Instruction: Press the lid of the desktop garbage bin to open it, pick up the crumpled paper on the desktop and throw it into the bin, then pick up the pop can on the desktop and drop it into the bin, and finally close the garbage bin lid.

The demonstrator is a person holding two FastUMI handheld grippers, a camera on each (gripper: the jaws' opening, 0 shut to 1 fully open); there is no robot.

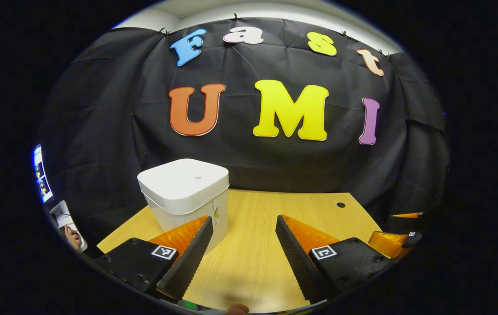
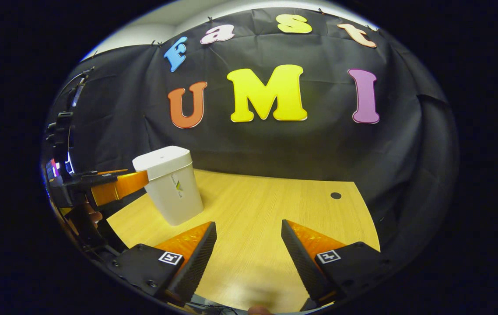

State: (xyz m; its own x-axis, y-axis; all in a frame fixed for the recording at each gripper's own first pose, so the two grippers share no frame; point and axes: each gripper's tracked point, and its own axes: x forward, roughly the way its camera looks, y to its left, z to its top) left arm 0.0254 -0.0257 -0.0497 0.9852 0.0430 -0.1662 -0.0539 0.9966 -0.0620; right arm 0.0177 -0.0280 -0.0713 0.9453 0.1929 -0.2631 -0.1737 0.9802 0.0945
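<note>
Both grippers, left (image 1: 243,245) and right (image 2: 249,249), gaping, empty; best press lid (image 1: 185,177) squarely at centre, bin (image 1: 187,216) steadied.

Both cameras sit low over the light wooden bench (image 1: 257,245), facing the black cloth wall. The left gripper view looks from close by at the white square lidded plastic bin (image 1: 185,194). The right gripper view stands farther right and back, sharing that bin (image 2: 171,183), bench and wall.
</note>
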